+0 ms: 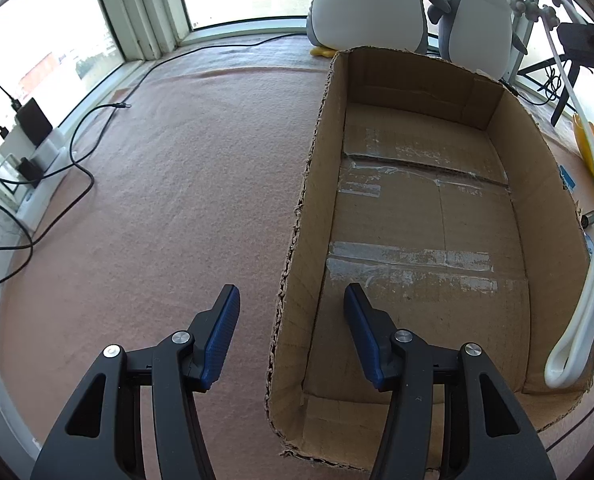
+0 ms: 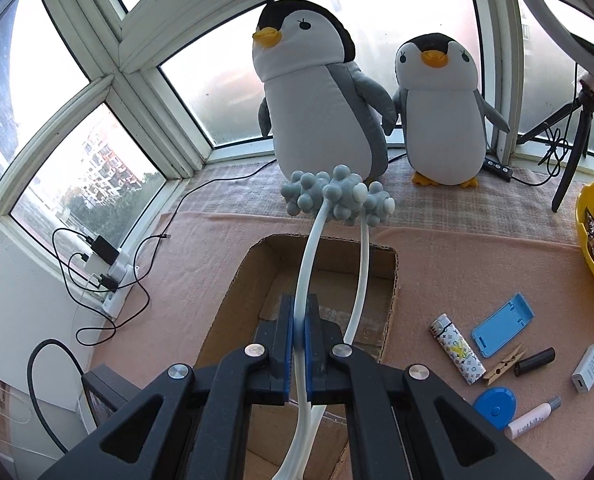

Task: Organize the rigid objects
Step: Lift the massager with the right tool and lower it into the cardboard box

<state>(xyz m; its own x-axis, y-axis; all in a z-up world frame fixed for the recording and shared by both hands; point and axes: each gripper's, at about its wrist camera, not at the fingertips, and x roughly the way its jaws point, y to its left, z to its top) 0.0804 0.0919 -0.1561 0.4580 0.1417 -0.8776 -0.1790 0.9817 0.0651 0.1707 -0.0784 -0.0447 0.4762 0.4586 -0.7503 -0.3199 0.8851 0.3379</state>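
- Here, one white arm of the looped massager [image 2: 311, 248] is pinched between the pressed-together pads of the right gripper [image 2: 299, 326]; its knobbed grey heads are held above the cardboard box [image 2: 233, 280], and its lower loop is cut off by the frame edge.
- The left gripper [image 1: 291, 300] is seen spread, astride the box's left wall, nothing between its fingers.
- The small items right of the box, on the pink-covered desk [image 2: 457, 252], are partly cropped.

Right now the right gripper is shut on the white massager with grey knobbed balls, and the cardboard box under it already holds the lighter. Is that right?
Not quite. The right gripper is shut on the white massager, but the cardboard box holds nothing, as the left wrist view shows. The lighter lies on the pink cloth beside the box, as the right wrist view shows.
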